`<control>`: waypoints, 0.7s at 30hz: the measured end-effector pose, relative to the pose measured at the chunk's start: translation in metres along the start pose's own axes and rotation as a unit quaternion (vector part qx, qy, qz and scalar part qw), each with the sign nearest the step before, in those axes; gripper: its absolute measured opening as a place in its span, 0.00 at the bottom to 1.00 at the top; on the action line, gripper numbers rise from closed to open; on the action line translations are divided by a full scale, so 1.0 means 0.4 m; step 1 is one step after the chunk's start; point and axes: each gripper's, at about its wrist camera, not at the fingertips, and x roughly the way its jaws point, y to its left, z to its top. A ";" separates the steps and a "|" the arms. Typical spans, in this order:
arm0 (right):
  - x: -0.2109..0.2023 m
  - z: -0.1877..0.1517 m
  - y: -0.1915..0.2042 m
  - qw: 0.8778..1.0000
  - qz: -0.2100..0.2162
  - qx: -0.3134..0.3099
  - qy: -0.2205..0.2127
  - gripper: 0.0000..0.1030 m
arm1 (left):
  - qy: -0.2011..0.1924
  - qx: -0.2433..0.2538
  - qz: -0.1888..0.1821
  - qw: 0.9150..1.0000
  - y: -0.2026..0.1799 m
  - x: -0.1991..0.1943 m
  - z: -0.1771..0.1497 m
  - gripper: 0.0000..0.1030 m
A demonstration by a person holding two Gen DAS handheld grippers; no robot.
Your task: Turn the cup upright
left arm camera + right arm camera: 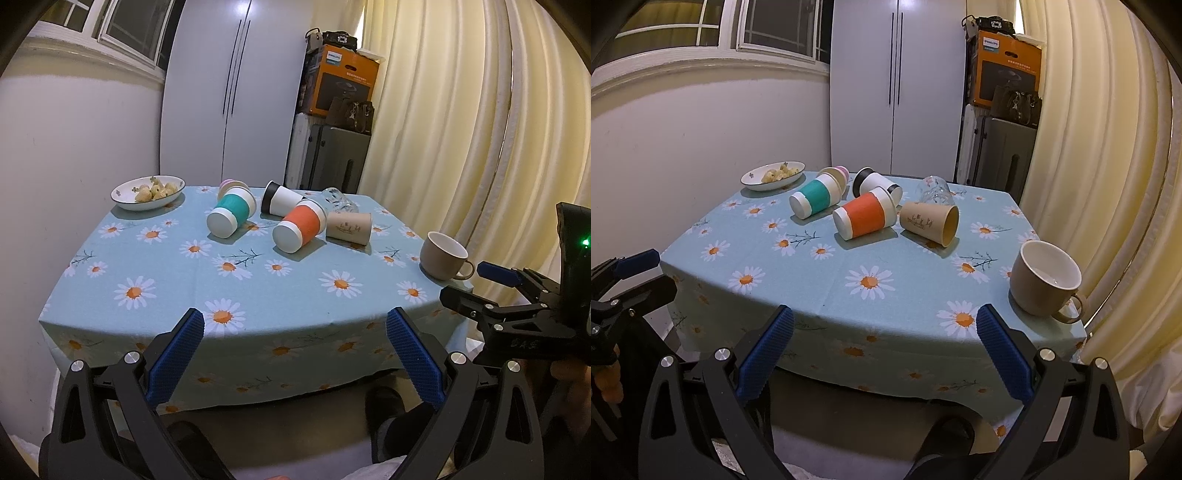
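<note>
Several cups lie on their sides at the far middle of the daisy tablecloth (184,280): a teal cup (231,216) (812,199), an orange cup (299,230) (864,218), a black-and-white cup (280,199) (873,182), a beige paper cup (349,227) (931,223), a clear glass (338,201) (934,192) and a pink cup (229,184) (838,173) behind the teal one. A tan mug (445,256) (1045,278) stands upright at the right edge. My left gripper (295,343) and right gripper (884,341) are open and empty, before the table's near edge.
A white bowl (147,194) (774,175) with food sits at the far left corner. Behind the table stand a white wardrobe (236,92), suitcases (332,158) and an orange box (343,85). Curtains (461,110) hang close on the right. A wall is on the left.
</note>
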 end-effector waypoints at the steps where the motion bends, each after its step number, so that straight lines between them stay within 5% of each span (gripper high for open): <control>1: 0.002 0.000 0.002 1.000 0.000 0.000 0.001 0.95 | 0.001 0.000 0.000 1.000 -0.001 0.001 0.000 0.94; 21: 0.024 0.002 0.012 1.000 0.003 -0.005 0.015 0.95 | 0.014 -0.006 -0.014 1.000 -0.003 0.013 -0.005 0.94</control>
